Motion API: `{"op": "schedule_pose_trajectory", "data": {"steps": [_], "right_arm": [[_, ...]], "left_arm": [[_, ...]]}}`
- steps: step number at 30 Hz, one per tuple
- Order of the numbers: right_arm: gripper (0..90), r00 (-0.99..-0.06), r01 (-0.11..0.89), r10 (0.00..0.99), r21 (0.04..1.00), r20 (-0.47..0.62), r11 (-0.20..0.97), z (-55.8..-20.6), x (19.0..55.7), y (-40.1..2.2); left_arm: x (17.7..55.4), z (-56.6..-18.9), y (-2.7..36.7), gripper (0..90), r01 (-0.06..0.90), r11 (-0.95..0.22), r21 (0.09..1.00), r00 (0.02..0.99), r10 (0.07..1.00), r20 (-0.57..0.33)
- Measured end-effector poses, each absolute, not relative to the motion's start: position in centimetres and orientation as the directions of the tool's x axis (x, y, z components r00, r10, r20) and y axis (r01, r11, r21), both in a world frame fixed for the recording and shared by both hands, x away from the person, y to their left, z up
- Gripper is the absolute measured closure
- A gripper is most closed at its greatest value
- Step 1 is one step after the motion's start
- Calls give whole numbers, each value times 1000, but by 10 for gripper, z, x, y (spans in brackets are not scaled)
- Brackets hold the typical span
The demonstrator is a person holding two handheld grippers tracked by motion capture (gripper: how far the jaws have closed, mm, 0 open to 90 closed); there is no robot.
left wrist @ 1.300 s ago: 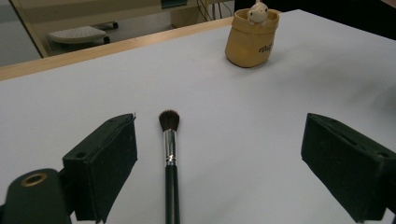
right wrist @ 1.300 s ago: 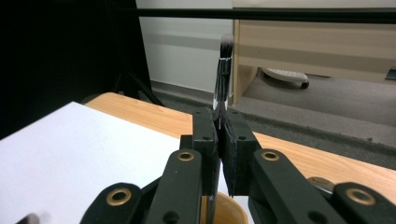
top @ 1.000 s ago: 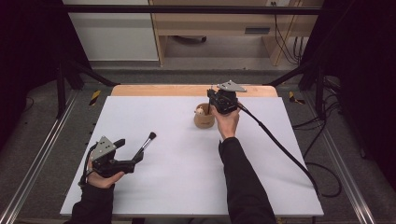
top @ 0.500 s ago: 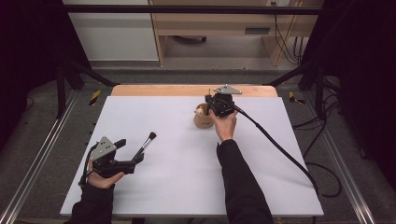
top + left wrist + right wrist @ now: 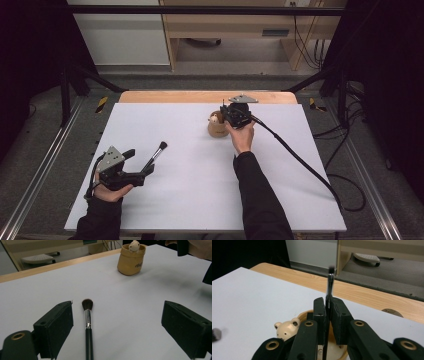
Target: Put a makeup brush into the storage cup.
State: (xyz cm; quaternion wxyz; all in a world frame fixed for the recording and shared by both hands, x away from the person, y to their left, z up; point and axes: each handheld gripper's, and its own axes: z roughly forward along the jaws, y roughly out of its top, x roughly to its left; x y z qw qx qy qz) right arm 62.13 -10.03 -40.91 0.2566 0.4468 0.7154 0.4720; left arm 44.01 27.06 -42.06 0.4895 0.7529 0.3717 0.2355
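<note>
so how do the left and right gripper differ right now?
The left gripper is open, its jaws wide either side of a makeup brush lying on the table; the right gripper is shut on a thin brush, held upright above the bear cup. Both are hand-held.

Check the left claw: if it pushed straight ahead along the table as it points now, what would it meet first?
Probably nothing solid: the makeup brush already lies between the open jaws of the left claw, nearer one jaw. The tan holder sits farther off, slightly to one side; depth is unclear.
</note>
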Motion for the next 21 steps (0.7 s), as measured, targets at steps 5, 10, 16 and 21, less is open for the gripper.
{"op": "schedule_pose_trajectory", "data": {"steps": [5, 10, 16, 21], "right_arm": [[792, -471, 391, 880, 908, 58, 149, -405, 616, -105], [750, -489, 370, 869, 920, 72, 132, -395, 607, -110], [680, -532, 341, 843, 931, 78, 129, -381, 590, -117], [580, -564, 333, 822, 933, 83, 134, -374, 574, -122]], "left_arm": [[440, -421, 271, 97, 330, -242, 912, 613, 790, -12], [440, -420, 271, 98, 329, -242, 913, 613, 790, -11], [440, -420, 271, 97, 330, -242, 912, 613, 790, -12], [440, -420, 270, 97, 331, -243, 912, 614, 790, -12]]}}
